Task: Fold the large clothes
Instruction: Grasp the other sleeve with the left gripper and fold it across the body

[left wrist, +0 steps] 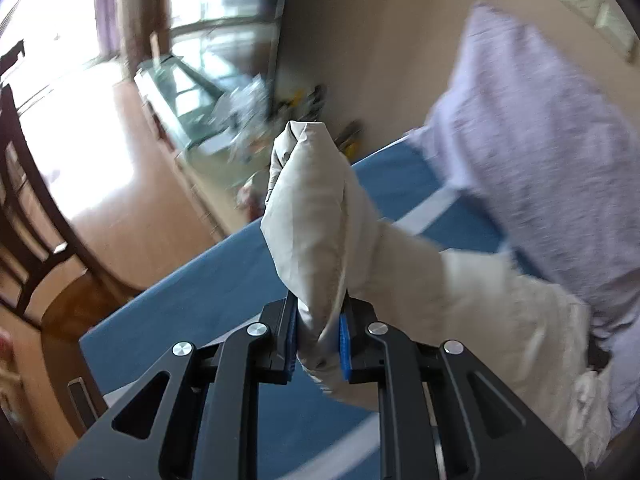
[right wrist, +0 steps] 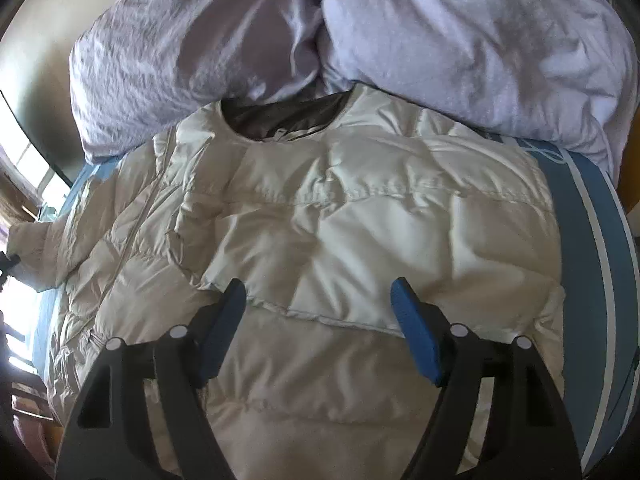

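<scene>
A beige wall (left wrist: 380, 40) rises behind the bed, whose blue sheet (left wrist: 208, 280) bears a white stripe. Lilac pillows (right wrist: 360, 40) are heaped at its head. Bright daylight from a window (left wrist: 212, 4) floods the wooden floor (left wrist: 132, 208) beside a dark wooden chair (left wrist: 24, 208).

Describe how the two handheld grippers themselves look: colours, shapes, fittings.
Both look alike. The left gripper and right gripper have matte black linkage arms with triangular cut-outs, round silver pivot pins at the joints, and flat blue ridged pads on the fingers. No cables, markings or sleeves are visible.
</scene>
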`<state>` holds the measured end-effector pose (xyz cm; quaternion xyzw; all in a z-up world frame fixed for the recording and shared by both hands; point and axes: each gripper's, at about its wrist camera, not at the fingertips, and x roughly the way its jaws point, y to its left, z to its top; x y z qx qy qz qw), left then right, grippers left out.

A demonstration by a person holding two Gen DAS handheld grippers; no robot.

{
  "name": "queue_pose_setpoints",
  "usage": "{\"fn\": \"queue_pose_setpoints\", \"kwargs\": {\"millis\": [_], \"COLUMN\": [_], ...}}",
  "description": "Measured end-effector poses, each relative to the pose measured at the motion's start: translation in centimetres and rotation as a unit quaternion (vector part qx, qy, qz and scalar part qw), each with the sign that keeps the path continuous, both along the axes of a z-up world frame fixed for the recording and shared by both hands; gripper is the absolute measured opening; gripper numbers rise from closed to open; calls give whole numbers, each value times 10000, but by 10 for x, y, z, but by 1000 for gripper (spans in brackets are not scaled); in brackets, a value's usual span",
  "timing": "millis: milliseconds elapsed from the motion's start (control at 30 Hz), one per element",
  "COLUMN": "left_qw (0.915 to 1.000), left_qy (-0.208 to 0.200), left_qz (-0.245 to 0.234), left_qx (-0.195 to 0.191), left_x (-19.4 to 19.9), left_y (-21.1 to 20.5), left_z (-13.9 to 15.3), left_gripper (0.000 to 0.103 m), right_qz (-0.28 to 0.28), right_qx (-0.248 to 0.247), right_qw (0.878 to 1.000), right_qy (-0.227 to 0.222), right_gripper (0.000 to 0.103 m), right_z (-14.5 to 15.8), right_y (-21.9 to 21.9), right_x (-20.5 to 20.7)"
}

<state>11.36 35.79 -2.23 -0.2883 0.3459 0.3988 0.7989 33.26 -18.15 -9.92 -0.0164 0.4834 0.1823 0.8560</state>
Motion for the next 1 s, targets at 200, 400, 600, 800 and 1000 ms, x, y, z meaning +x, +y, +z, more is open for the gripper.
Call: {"fn": "queue_pose_setpoints", "kwargs": {"millis": [200,400,600,800,1000], "left_qw": [9952,9774,9464,9197,9078], "left_qy": [-539,-986,-1239,-1155,-640], "left_qz": [-783,-1855,-2980,-3752,-4139], "left_qx": [246,226,133,-109,-207], "left_x": [43,92,129,159,177], "left_y": [-48,-124,-207,-273,-317], "left_z": [56,91,104,91,50], "left_gripper": [15,15,15,15,15], "right_qz": [-106,-239,-413,-549,-709], "right_qx": [126,252,327,392,364], "right_qw": [9999,9994,9986,9977,9968], "right_qy": [-18,-39,9,5,40], "right_gripper": [75,75,75,76,77], "right_z": [2,2,-3,-6,-11], "right_y": [-15,-29,-50,-68,-83], "right_x": [4,4,3,0,-4]}}
